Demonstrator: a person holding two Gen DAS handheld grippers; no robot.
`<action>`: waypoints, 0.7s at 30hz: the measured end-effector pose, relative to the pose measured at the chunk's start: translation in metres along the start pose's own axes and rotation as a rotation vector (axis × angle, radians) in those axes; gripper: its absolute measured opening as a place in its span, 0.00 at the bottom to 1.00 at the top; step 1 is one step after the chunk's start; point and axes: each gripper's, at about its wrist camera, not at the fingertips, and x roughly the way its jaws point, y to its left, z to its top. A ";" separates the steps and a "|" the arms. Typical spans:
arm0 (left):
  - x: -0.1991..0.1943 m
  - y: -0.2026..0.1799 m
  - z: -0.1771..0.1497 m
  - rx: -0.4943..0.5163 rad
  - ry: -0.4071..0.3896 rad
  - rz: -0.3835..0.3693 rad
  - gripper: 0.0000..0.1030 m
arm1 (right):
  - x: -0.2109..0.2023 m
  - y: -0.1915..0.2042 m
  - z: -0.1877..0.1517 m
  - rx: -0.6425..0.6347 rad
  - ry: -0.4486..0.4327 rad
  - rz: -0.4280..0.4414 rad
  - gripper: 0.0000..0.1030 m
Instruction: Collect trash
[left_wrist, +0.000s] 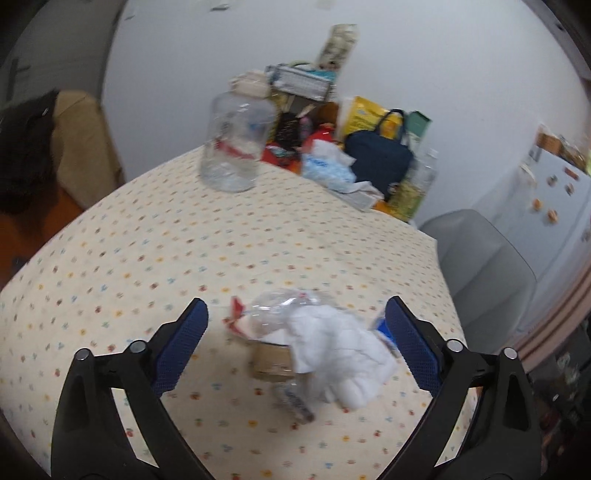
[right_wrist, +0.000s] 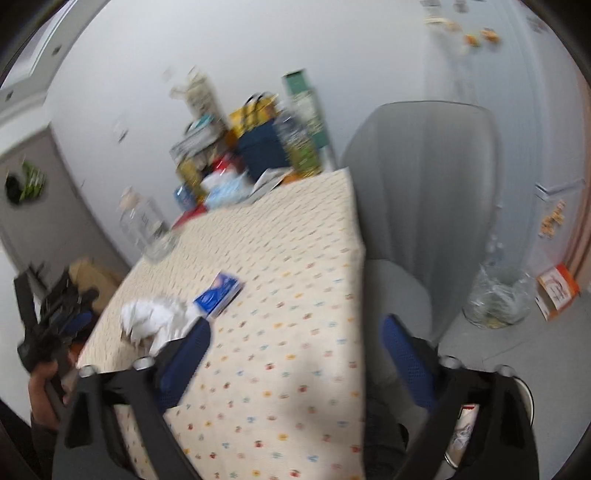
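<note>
Only the left view shows the crumpled white tissue (left_wrist: 340, 354) lying between the released left tongs (left_wrist: 297, 332), while the right tongs (right_wrist: 295, 341), likewise released, hover over the dotted cream tablecloth (right_wrist: 280, 288).

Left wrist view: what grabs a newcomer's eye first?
The crumpled white tissue piled with clear plastic wrap on the dotted tablecloth, lying between the left gripper's open blue pads. Behind it, a big clear plastic jar stands before clutter against the wall.

Soft even indoor light, no glare, heavy fisheye bending with dark vignetted corners, motion blur strongest in right wrist view, faint shadow across cream dotted tablecloth (right_wrist: 280, 373), clear plastic jar (left_wrist: 236, 144) smeared, perhaps defocused
</note>
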 end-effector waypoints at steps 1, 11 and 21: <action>0.004 0.009 0.001 -0.029 0.011 0.010 0.85 | 0.009 0.008 0.000 -0.008 0.032 0.032 0.69; 0.042 0.045 -0.003 -0.205 0.108 -0.006 0.44 | 0.071 0.084 -0.001 -0.130 0.156 0.202 0.57; 0.067 0.062 -0.007 -0.291 0.155 0.020 0.41 | 0.121 0.132 0.001 -0.182 0.237 0.252 0.54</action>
